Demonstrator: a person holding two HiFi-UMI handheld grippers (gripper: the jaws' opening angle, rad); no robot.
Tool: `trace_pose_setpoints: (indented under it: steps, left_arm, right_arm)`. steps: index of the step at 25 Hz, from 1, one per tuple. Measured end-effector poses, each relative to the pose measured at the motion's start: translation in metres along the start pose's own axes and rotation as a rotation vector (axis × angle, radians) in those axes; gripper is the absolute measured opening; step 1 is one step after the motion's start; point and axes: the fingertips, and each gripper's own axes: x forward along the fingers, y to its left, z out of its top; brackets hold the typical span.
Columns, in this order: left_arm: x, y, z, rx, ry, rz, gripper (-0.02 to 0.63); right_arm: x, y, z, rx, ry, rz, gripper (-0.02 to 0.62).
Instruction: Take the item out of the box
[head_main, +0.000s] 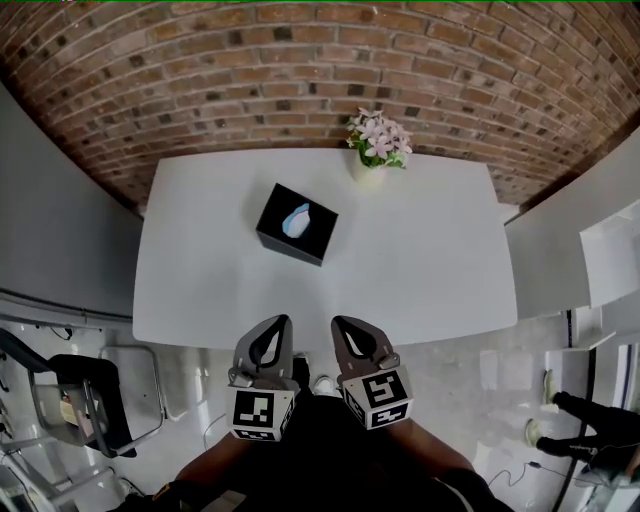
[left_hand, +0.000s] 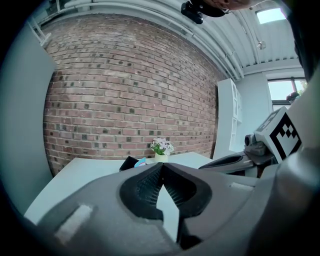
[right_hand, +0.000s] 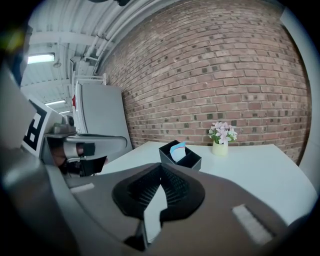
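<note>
Both grippers hang at the near edge of the white table (head_main: 430, 260), side by side and short of it. The black box (head_main: 297, 223) sits well out on the far-left part of the tabletop, turned corner-on to the person. The pale blue item (head_main: 298, 218) pokes up out of the box's open top and looks tilted. In the head view its long axis runs near-left to far-right.

From the left gripper (head_main: 283, 321) the box lies ahead and about in line. From the right gripper (head_main: 339, 323) it lies ahead and off to the left, so the left looks the nearer of the two, though not by much.

Now the jaws: the left pair is pressed tip to tip with nothing between. The right pair is closed the same way and also empty. Neither touches box or item, and a grab would call for a reach forward and an opening first
</note>
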Motion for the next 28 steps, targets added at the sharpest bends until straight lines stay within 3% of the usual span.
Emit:
trace_pose_setpoints:
  steps: [11, 20, 28]
  left_arm:
    - [0.061, 0.056, 0.016, -0.014, 0.002, 0.01, 0.005]
    - [0.105, 0.101, 0.019, -0.003, 0.014, -0.007, 0.004]
    - [0.128, 0.138, 0.008, -0.008, 0.037, 0.047, 0.005]
  right_arm:
    - [0.076, -0.026, 0.027, -0.024, 0.058, -0.007, 0.003]
    - [0.131, -0.044, 0.035, -0.042, 0.116, -0.046, 0.049]
    - [0.17, -0.065, 0.03, -0.056, 0.179, -0.052, 0.097]
